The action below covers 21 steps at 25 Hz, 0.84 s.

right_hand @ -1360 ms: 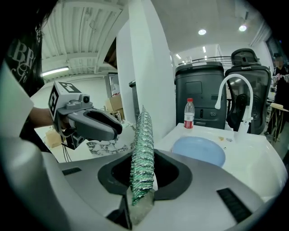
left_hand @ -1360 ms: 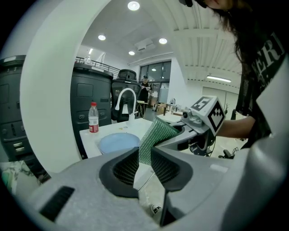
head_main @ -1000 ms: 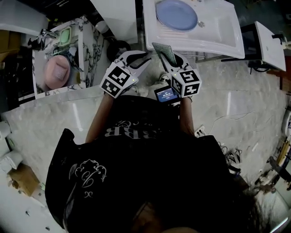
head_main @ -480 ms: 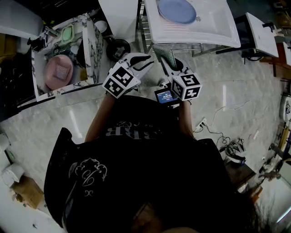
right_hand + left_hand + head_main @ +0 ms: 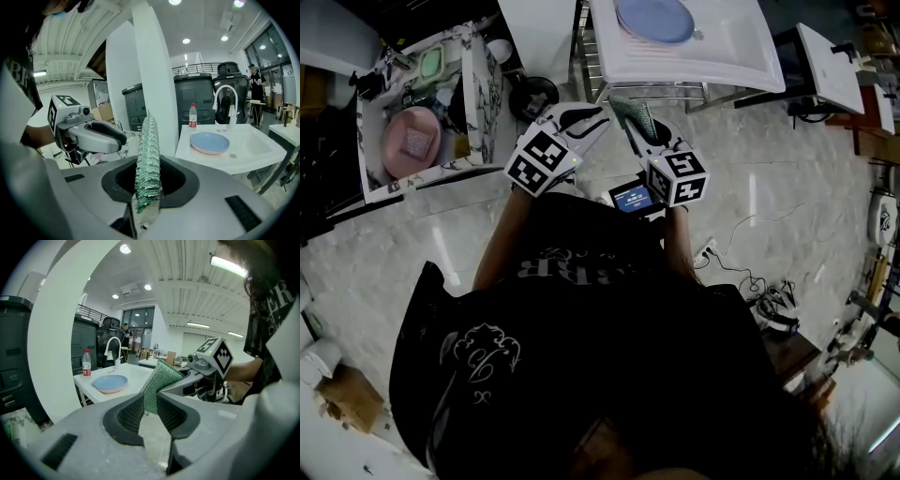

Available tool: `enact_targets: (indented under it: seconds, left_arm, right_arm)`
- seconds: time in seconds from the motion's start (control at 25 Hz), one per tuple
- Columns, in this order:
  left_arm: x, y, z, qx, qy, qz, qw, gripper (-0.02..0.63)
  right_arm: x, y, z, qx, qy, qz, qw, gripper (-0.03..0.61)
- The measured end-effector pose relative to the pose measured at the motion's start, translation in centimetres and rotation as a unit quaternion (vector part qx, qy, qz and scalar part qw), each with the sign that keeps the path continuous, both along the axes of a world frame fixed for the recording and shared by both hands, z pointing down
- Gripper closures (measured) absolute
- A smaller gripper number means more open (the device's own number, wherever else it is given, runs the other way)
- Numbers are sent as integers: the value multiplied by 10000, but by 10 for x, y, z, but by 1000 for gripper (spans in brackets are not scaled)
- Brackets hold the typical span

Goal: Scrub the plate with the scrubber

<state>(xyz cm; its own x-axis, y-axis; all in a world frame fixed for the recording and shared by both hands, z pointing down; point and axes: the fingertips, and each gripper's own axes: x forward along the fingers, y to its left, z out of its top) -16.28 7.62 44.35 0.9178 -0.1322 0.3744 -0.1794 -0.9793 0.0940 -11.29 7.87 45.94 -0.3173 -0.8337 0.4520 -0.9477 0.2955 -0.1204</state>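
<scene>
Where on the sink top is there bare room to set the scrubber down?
The basin, right of the plate, is bare. So is the drainboard strip between plate and near edge. The back rim is crowded by bottle and faucet.

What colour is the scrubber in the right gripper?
The scrubber is glittery green mesh; best in right gripper view.

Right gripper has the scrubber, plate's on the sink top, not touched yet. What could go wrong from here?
1. The plate lies loose on the sink top, and the left gripper is shut and empty, so scrubbing may push the plate around.
2. The right gripper pinches the scrubber only at its lower end; the thin sheet may fold or slip out.
3. The bottle stands just behind the plate and might get knocked.
</scene>
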Motion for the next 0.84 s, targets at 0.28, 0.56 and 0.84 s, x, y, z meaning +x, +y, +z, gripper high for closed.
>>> enact_targets:
  seconds: [0.28, 0.56, 0.84]
  left_arm:
    - [14, 24, -1, -2, -43, 102, 9999, 518]
    - [21, 39, -4, 34, -53, 132, 9999, 518]
    - [22, 42, -3, 57, -61, 86, 9999, 518]
  right_arm:
    - [12, 24, -1, -46, -26, 69, 10000, 488]
    - [20, 39, -2, -25, -40, 114, 9999, 489]
    - [24, 43, -1, 1, 6, 100, 9999, 489]
